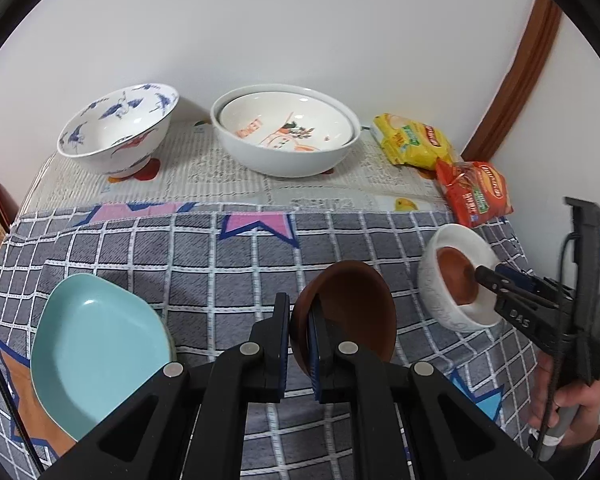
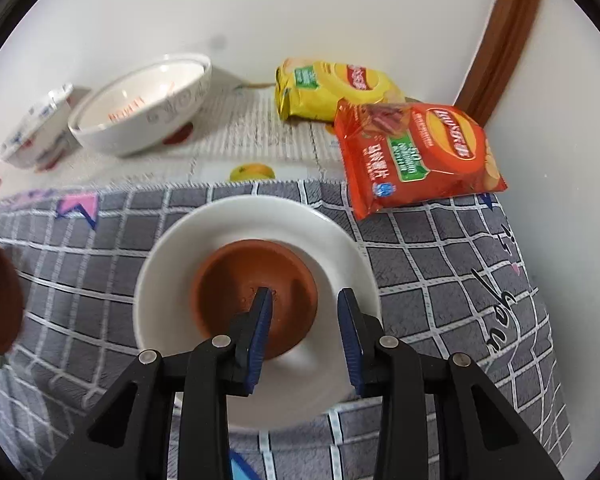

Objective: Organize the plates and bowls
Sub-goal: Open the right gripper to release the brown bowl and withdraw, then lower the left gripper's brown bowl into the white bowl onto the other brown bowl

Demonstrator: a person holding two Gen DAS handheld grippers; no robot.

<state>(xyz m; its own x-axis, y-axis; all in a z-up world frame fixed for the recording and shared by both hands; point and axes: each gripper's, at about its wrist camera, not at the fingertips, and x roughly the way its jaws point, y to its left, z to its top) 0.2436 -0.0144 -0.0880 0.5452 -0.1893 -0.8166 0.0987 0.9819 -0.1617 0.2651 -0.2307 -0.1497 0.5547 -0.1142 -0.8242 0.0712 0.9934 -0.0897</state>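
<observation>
Listing left to right: teal plate [image 1: 96,356] is lying on the checked cloth [image 1: 220,264]; blue-patterned bowl [image 1: 120,132] and big white bowl [image 1: 288,136], a printed dish nested inside, are sitting at the back. I am clenching my left gripper [image 1: 300,320] on the rim of a brown bowl [image 1: 352,312], tilted above the cloth. My right gripper [image 2: 305,308] is hanging released, jaws apart, over a brown dish [image 2: 256,300] sitting inside the small white bowl [image 2: 256,232]. Two chip bags [image 2: 416,156] are lying far right.
</observation>
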